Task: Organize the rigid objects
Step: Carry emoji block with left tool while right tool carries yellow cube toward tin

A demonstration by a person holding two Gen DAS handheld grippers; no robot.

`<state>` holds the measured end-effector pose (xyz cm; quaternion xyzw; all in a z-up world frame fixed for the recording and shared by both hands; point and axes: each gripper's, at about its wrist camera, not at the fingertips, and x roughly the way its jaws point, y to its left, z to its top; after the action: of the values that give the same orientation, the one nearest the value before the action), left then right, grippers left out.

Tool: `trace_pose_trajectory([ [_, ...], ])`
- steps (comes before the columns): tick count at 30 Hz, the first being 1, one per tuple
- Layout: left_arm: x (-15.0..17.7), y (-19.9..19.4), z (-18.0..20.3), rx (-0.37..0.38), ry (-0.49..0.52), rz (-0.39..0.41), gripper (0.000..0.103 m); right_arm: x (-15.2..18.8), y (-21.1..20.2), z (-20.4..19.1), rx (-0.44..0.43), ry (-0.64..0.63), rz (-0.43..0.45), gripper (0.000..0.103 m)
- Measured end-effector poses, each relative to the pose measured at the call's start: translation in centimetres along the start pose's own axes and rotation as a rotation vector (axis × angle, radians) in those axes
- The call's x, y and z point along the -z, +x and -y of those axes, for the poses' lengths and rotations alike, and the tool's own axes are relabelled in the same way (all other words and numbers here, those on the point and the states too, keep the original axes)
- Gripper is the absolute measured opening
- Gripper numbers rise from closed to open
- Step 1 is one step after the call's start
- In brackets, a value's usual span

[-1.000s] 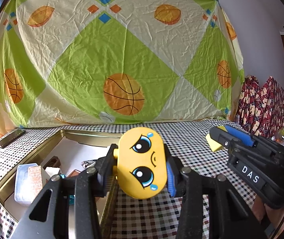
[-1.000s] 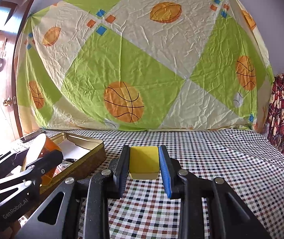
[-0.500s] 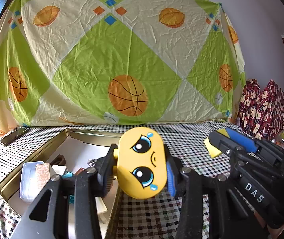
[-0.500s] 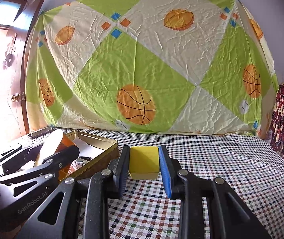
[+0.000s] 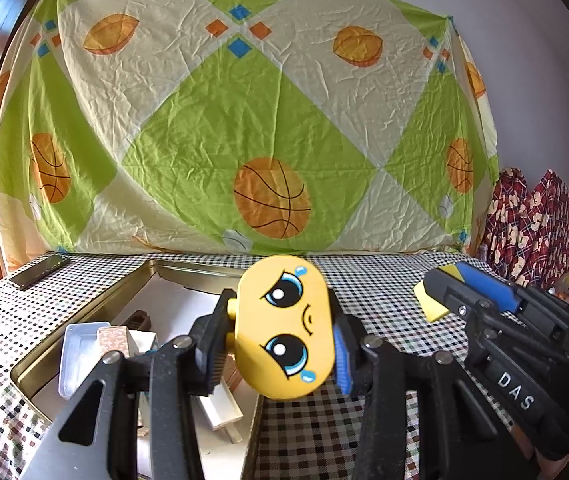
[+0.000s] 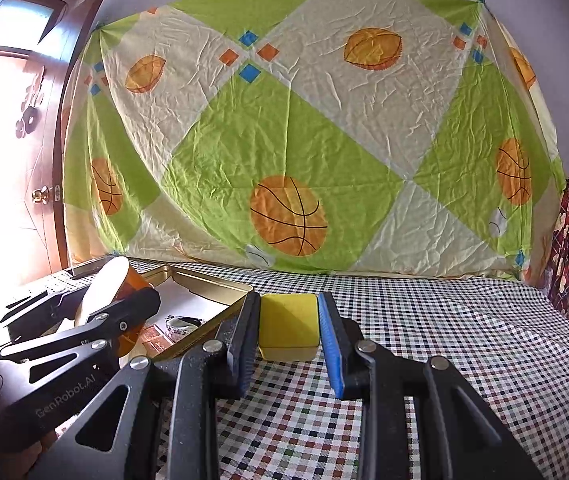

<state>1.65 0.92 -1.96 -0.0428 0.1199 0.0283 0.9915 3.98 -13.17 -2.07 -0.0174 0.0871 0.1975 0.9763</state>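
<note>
My left gripper (image 5: 284, 340) pinches a yellow toy face (image 5: 284, 330), an oval slab with 2 big blue cartoon eyes and printed tears, held up in the air above the near right corner of the gold tin (image 5: 84, 312). My right gripper (image 6: 288, 330) is clamped on a yellow block (image 6: 288, 326) with rounded corners, held above the checked tablecloth (image 6: 444, 340), just right of the tin.

I judge both pieces to be light and stiff. The face looks like smooth, glossy plastic, so it could slide or twist between the pads; taking it across its 2 long flat edges, as I have it now, seems the safest hold. The block has a duller, slightly grainy surface and flat parallel sides, so it should sit square in the jaws without much squeeze. Neither looks fragile, though I cannot tell whether either is hollow.

The tin is a shallow metal tray with a thin raised rim and a white paper lining. Inside it lie a pale blue box (image 5: 76, 344), a patterned card (image 5: 112, 340) and other small pieces I cannot make out. A dark phone (image 5: 38, 271) lies on the cloth beyond the tin's far left corner.
</note>
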Motion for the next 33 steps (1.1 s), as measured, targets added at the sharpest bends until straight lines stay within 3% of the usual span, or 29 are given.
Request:
trace_pose_trajectory([
  [33,-0.2,-0.9,-4.1,-0.028,-0.063,0.005,0.042,0.0,0.4,-5.0,-0.088,-0.039,0.017,0.032],
])
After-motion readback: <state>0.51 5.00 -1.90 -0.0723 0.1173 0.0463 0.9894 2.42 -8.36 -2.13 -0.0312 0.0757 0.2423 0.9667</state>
